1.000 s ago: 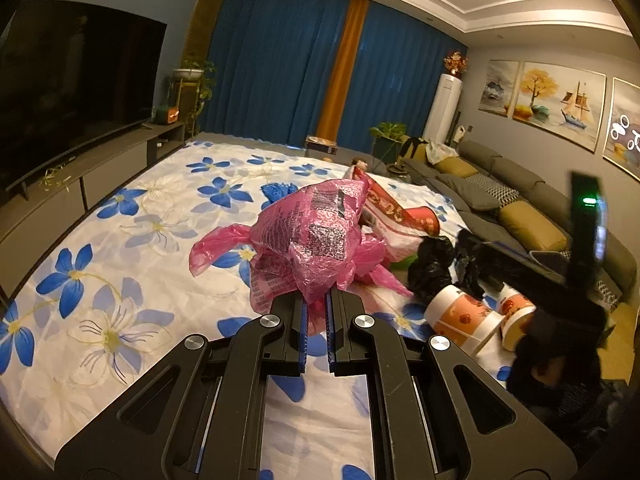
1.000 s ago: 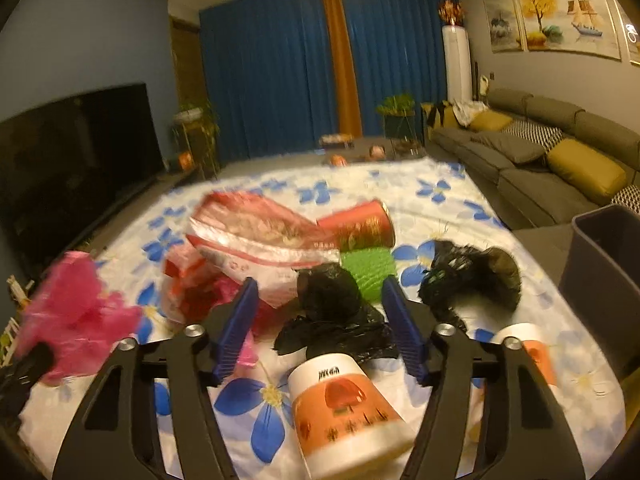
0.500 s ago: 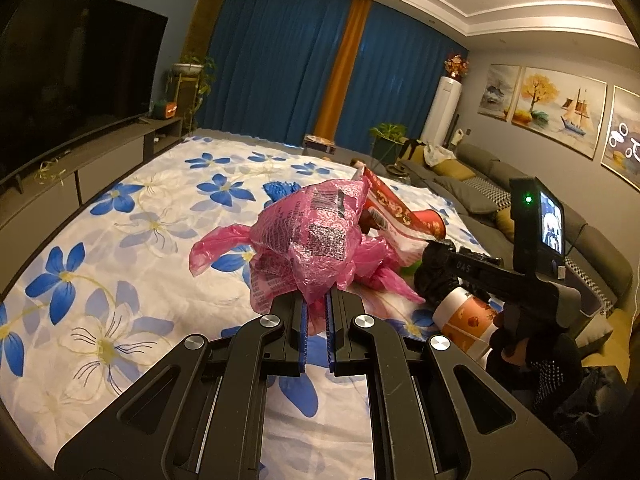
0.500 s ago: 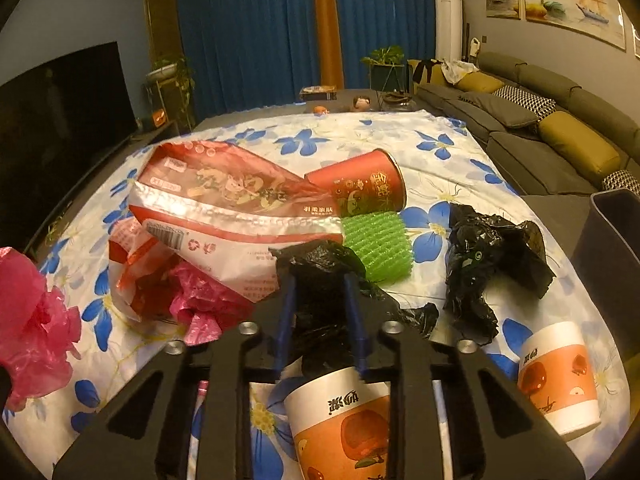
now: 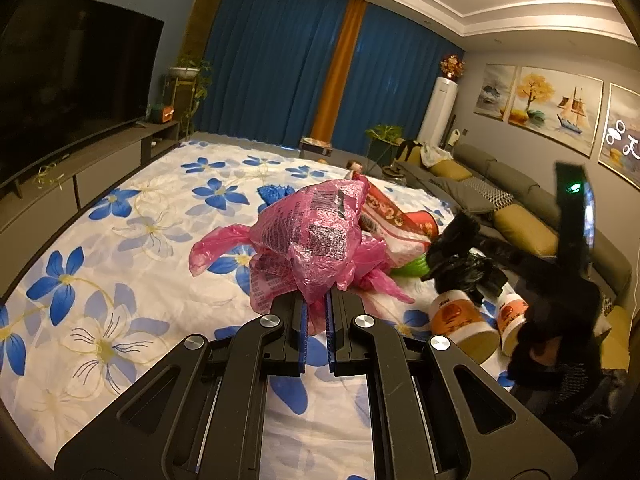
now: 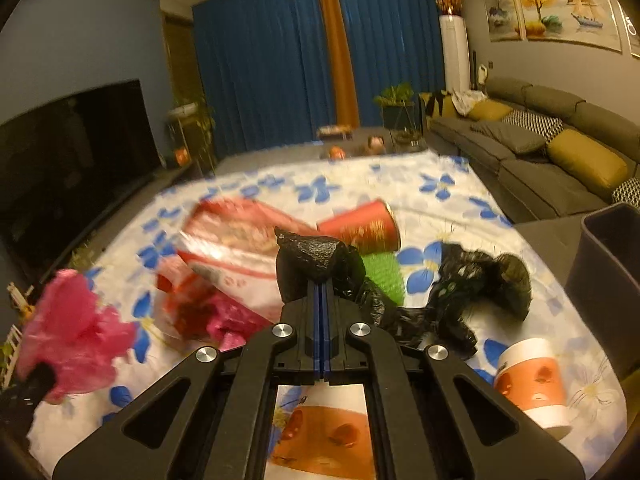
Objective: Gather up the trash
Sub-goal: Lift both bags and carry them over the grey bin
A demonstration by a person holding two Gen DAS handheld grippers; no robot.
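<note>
My left gripper (image 5: 316, 300) is shut on a crumpled pink plastic bag (image 5: 316, 236) and holds it above the flowered cloth (image 5: 120, 248). My right gripper (image 6: 322, 286) has its jaws closing, with the pads pressed on a black plastic bag (image 6: 312, 260) whose tail trails down to the cloth. In the left wrist view the right gripper (image 5: 452, 240) hangs at the right with that black bag (image 5: 460, 270) in it. The pink bag (image 6: 72, 332) shows at the lower left of the right wrist view.
On the cloth lie a red-and-white snack bag (image 6: 236, 240), a red cup (image 6: 364, 230), a green foam net (image 6: 380, 276), a second black bag (image 6: 480, 280) and two orange paper cups (image 6: 532, 380). A dark bin (image 6: 604, 272) stands at the right. A sofa lies beyond it.
The right gripper's jaws have shut on the black bag and raised its top off the cloth. The left gripper keeps still with the pink bag.
</note>
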